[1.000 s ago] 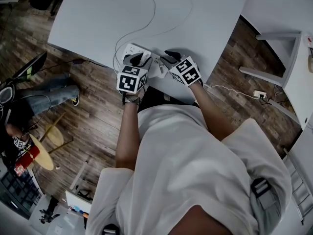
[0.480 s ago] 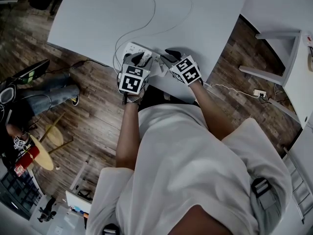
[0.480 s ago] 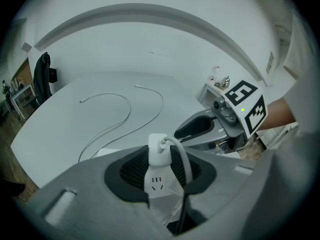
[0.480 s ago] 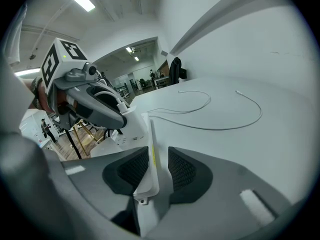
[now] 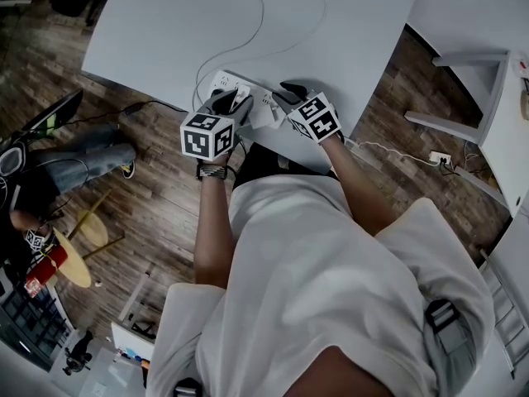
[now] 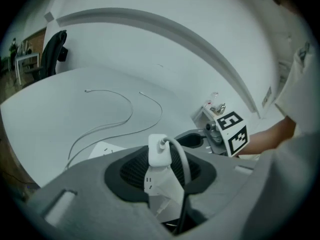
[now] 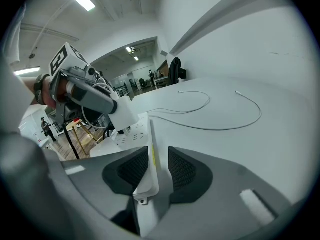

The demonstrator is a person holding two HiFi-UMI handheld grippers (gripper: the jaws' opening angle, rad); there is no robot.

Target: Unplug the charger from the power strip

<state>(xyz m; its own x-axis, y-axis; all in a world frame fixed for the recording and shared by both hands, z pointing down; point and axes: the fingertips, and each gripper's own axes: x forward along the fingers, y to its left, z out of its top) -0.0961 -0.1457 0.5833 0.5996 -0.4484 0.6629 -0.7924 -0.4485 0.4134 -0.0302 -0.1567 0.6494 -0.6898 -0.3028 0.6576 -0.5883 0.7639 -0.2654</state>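
A white power strip (image 5: 225,81) lies near the front edge of the pale table (image 5: 355,23). My right gripper (image 5: 285,96) is shut on its near end, and in the right gripper view the strip (image 7: 145,149) runs between the right gripper's (image 7: 159,166) dark pads. My left gripper (image 5: 234,99) is shut on the white charger (image 6: 159,151), whose cable loops over its top. From the right gripper view, the charger (image 7: 125,115) hangs tilted just above the strip's sockets in the left gripper (image 7: 107,106). Whether its prongs are clear of the socket I cannot tell.
Thin white cables (image 5: 258,19) curl over the table behind the strip. The table's front edge is right under both grippers. On the wooden floor are a seated person (image 5: 78,155) at left, a round stool (image 5: 73,259), a white shelf unit (image 5: 483,98) and a floor socket (image 5: 438,159) at right.
My left gripper has rolled and shifted a little to the left, taking the charger with it. The right gripper and the strip have stayed put.
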